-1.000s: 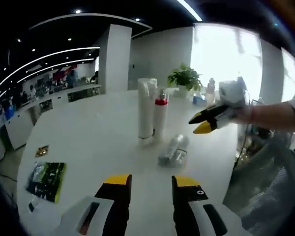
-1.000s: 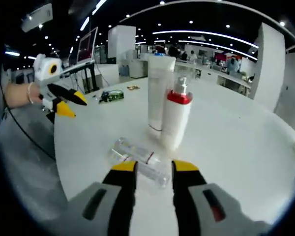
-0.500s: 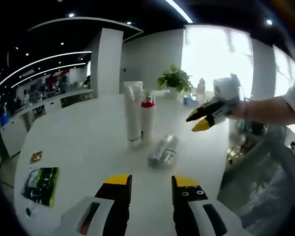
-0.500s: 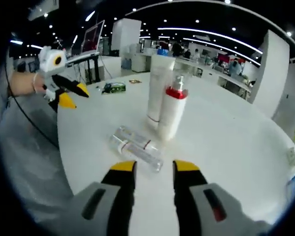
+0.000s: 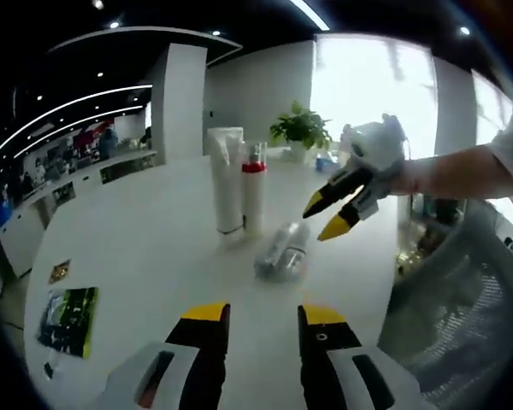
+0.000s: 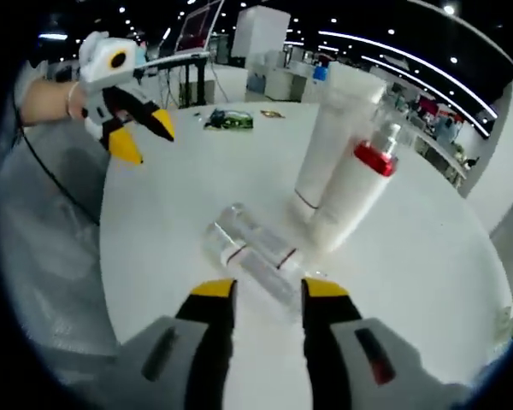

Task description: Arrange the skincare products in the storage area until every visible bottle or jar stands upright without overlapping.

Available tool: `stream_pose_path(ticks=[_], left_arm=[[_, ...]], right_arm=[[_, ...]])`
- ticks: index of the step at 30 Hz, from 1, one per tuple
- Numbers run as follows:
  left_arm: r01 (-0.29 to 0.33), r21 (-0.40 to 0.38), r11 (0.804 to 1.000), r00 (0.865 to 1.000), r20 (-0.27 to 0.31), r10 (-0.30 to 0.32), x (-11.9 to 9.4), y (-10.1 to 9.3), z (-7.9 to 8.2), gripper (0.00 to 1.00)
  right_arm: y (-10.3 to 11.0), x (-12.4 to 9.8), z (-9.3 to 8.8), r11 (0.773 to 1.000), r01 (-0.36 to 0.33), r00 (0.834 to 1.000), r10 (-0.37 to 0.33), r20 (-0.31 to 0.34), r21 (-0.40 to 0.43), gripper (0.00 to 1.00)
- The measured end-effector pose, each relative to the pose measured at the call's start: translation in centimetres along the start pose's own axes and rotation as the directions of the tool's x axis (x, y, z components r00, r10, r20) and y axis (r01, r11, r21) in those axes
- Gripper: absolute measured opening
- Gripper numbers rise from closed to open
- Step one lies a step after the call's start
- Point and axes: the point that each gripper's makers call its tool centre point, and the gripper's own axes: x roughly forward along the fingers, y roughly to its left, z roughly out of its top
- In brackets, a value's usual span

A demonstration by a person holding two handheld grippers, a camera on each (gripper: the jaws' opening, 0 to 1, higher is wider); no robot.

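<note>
A clear bottle (image 5: 280,251) (image 6: 250,251) lies on its side on the white round table (image 5: 145,248). Behind it a tall white tube (image 5: 225,178) (image 6: 330,140) and a white bottle with a red collar (image 5: 252,198) (image 6: 350,193) stand upright, side by side. My left gripper (image 5: 259,314) is open, low over the table's near part, well short of the lying bottle. My right gripper (image 6: 260,290) (image 5: 327,214) is open, its yellow tips just above the near end of the lying bottle. The left gripper (image 6: 144,137) hangs off the table's edge in the right gripper view.
A green packet (image 5: 66,318) (image 6: 228,120) and a small brown card (image 5: 59,271) lie near the table's edge. A potted plant (image 5: 301,128) and small items stand at the far side. A mesh chair (image 5: 462,316) is beside the table.
My right gripper has come down and closer to the lying clear bottle. The left gripper view has drifted slightly; the bottles have not moved.
</note>
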Motion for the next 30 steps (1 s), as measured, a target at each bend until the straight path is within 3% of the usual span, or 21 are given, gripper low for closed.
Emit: stream_pose_path(ticks=[5,10,15,23,30], left_arm=[[0.003,0.019,1.0,1.0,-0.027,-0.002,0.0,-0.2,-0.6,0.32],[0.013,0.036,0.999,0.999,-0.036,-0.012,0.1,-0.3,-0.8,0.32],[0.025,0.049,0.998,0.998,-0.053,-0.023,0.4,-0.5,-1.1,0.31],[0.065,0.062,0.996,0.994,-0.093,-0.059,0.8,-1.3,-1.9,0.31],[0.146,0.104,0.984,0.978,-0.167,-0.128,1.4,-3.3,-3.5,0.31]], right_arm=[[0.4,0.6,-0.3,0.996,-0.078,0.996,0.076,-0.051,-0.041,0.28],[0.7,1.0,-1.2,0.986,-0.112,0.987,0.097,-0.125,-0.123,0.24],[2.3,1.3,-1.4,0.969,-0.194,0.971,0.167,-0.17,-0.156,0.2],[6.2,1.6,-0.8,0.915,-0.307,0.943,0.256,-0.212,-0.262,0.2],[9.6,1.8,0.0,0.859,-0.39,0.917,0.331,-0.222,-0.331,0.2]])
